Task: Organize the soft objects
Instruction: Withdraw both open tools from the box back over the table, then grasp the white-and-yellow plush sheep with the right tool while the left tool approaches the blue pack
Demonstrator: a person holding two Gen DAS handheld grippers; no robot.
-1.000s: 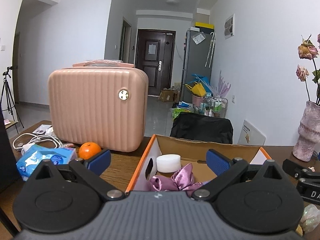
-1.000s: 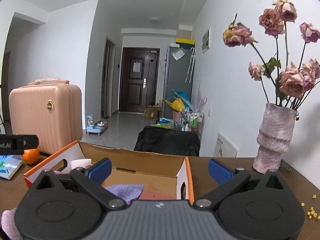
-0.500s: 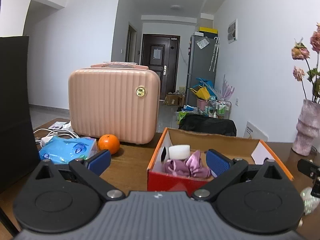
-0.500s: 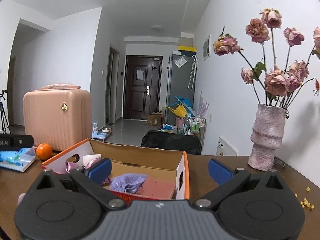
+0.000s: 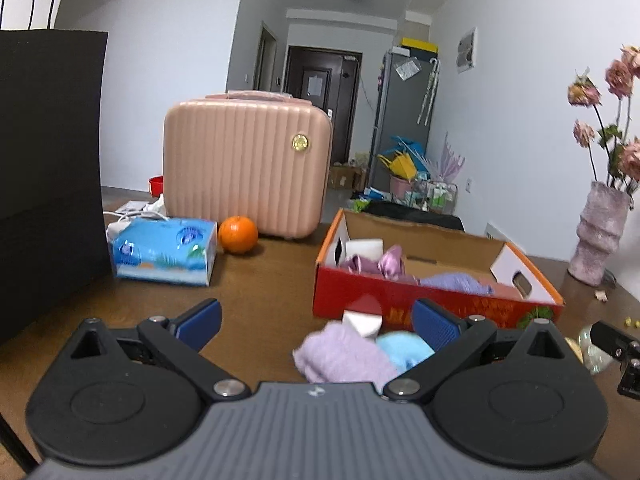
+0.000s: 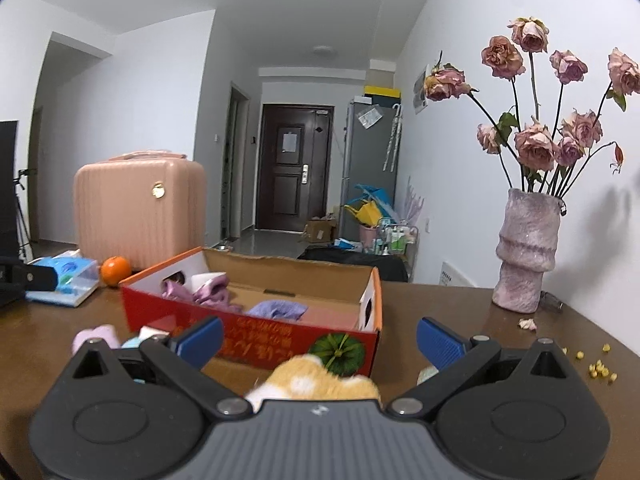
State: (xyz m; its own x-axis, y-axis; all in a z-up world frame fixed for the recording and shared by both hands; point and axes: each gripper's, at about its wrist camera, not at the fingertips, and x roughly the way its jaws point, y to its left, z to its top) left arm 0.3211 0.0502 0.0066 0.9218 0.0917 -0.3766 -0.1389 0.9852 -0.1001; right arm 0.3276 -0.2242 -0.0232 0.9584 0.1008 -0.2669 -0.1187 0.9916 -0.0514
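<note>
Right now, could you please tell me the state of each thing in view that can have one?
left gripper: open, fingers empty.
right gripper: open, fingers empty.
cardboard box: open-topped, partly filled with soft items.
purple cloth: loose on the table, outside the box.
yellow plush: on the table, outside the box.
pink suitcase: closed, upright.
vase: upright, holding dried roses.
door: closed.

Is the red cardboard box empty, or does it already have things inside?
Not empty. The red cardboard box is open on top and holds a shiny purple cloth, a white roll and a lilac cloth.
</note>
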